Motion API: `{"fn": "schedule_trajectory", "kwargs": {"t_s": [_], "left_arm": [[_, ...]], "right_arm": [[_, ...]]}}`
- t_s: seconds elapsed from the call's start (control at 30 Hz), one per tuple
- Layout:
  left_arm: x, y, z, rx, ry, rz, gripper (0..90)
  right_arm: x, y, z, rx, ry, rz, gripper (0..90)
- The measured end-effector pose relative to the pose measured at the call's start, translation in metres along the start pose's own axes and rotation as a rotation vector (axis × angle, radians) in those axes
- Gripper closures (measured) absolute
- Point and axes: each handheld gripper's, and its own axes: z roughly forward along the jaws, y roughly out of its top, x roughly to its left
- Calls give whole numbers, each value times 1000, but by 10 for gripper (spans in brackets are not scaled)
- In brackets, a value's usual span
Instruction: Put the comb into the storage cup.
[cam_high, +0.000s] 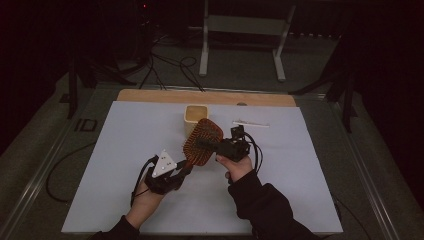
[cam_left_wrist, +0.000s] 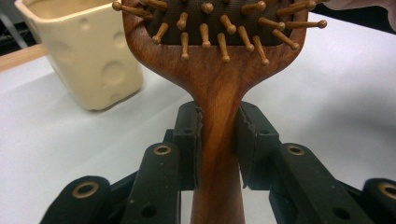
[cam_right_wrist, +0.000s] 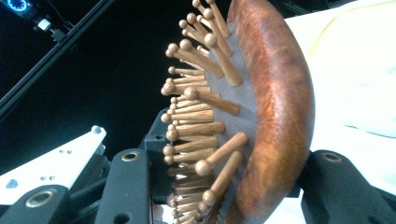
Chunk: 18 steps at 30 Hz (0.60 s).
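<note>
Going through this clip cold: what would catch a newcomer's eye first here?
The wooden paddle hairbrush held up over the middle of the white mat, gripped at both ends: the left tongs clamp its handle, the right tongs pinch the bristled head from front and back. Just behind it stands a cream cup with round dimples, and a thin white stick lies to the right.

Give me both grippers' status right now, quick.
Left gripper: closed on the wooden hairbrush, gripping its handle.
Right gripper: closed on the same brush's head, one jaw on the bristle side, the other on the back.
</note>
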Motion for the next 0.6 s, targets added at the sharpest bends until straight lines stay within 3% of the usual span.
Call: {"fn": "schedule_trajectory", "kwargs": {"t_s": [0.2,0.47,0.6], "left_arm": [[1,0,0,3,-17,-17,666],[7,0,-1,45,-58,-58,396],[8,2,-5,52,-75,-58,345]], "right_arm": [[2,3,-2,7,-12,-36,531],[6,18,-15,-38,-38,-81,531],[7,27,-21,-56,-39,-95,530]]}}
